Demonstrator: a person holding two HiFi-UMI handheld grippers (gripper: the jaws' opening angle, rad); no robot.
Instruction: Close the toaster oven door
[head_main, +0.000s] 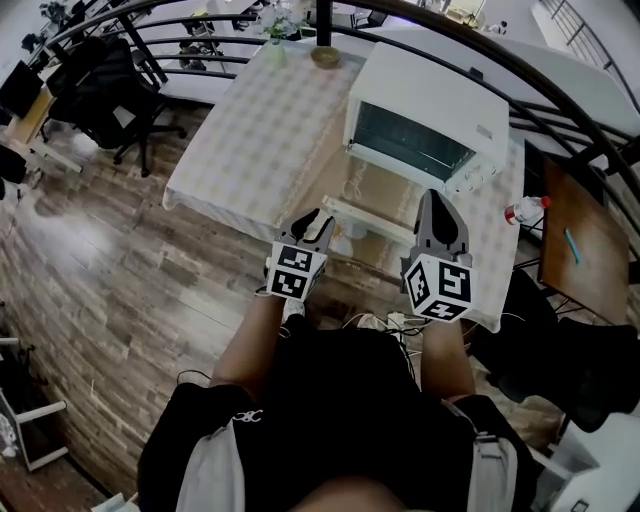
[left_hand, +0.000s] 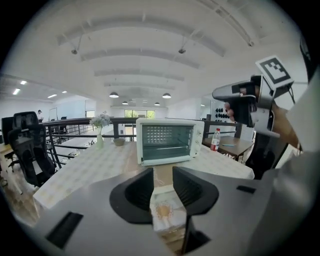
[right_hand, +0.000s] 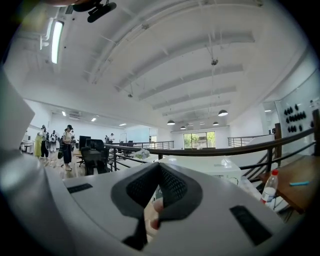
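Note:
A white toaster oven (head_main: 440, 95) (left_hand: 167, 140) stands on the checked table (head_main: 250, 150) with its glass door (head_main: 372, 188) folded down flat towards me. The door's white handle (head_main: 368, 219) lies at its near edge. My left gripper (head_main: 318, 226) (left_hand: 163, 189) is open, its tips at the handle's left end, and the handle (left_hand: 163, 212) shows through the gap between its jaws. My right gripper (head_main: 438, 205) (right_hand: 159, 172) hovers over the handle's right end with its tips together and nothing in them. It also shows in the left gripper view (left_hand: 218, 93), higher than the oven.
A water bottle (head_main: 522, 210) (left_hand: 215, 140) stands right of the oven, on the table's edge. A vase (head_main: 275, 45) and a bowl (head_main: 325, 57) sit at the far end. A black railing (head_main: 560, 110) curves behind the table. Office chairs (head_main: 115, 90) stand left, a wooden desk (head_main: 585, 250) right.

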